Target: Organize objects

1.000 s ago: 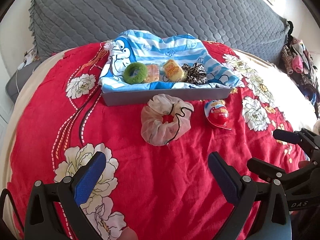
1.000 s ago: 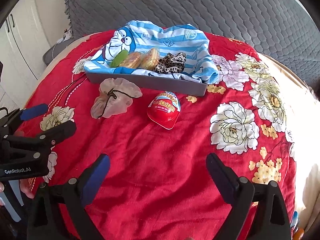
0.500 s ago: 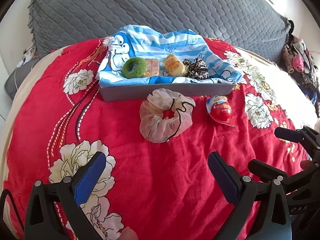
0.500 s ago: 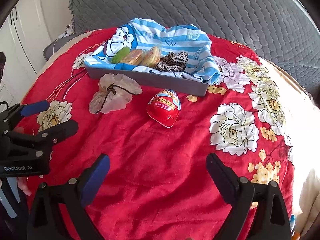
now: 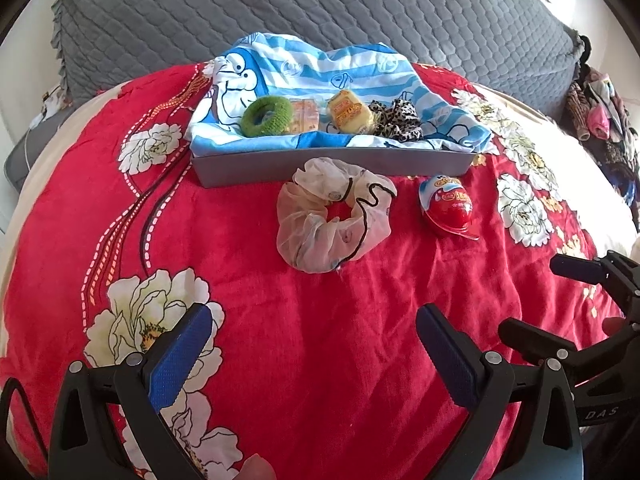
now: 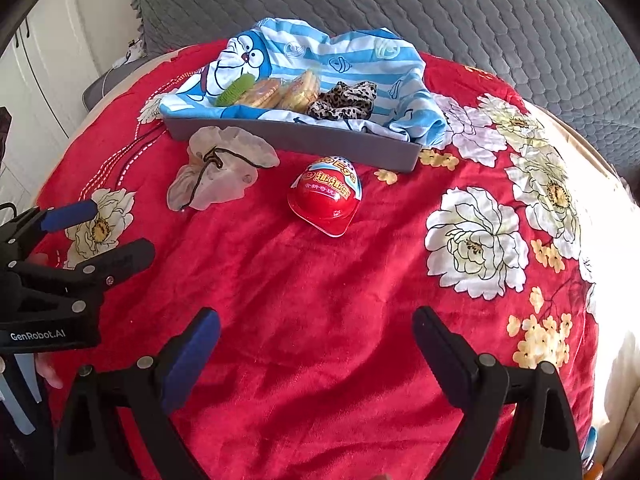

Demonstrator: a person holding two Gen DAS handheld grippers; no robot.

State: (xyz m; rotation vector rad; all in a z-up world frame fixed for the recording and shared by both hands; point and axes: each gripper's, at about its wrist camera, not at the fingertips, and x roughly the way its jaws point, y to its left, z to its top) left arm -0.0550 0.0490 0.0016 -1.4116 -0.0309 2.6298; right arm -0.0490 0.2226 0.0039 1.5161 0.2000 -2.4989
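A sheer white scrunchie point(image 5: 334, 216) point(image 6: 220, 174) and a red toy egg point(image 5: 448, 206) point(image 6: 326, 198) lie on the red floral bedspread in front of a grey tray point(image 5: 320, 166) point(image 6: 296, 138). The tray is lined with a blue striped cloth and holds a green scrunchie point(image 5: 267, 116), snack packets point(image 5: 348, 112) point(image 6: 280, 90) and a leopard scrunchie point(image 5: 396, 120) point(image 6: 346, 100). My left gripper point(image 5: 312, 348) is open and empty, short of the white scrunchie. My right gripper point(image 6: 316, 344) is open and empty, short of the egg.
A grey quilted cover point(image 5: 280, 12) rises behind the tray. A pile of clothes point(image 5: 600, 108) lies at the far right in the left wrist view. White cupboards point(image 6: 44, 64) stand to the left of the bed. Each gripper shows in the other's view.
Both grippers have moved a little forward toward the tray, so the scrunchie and egg appear nearer. Both stay open.
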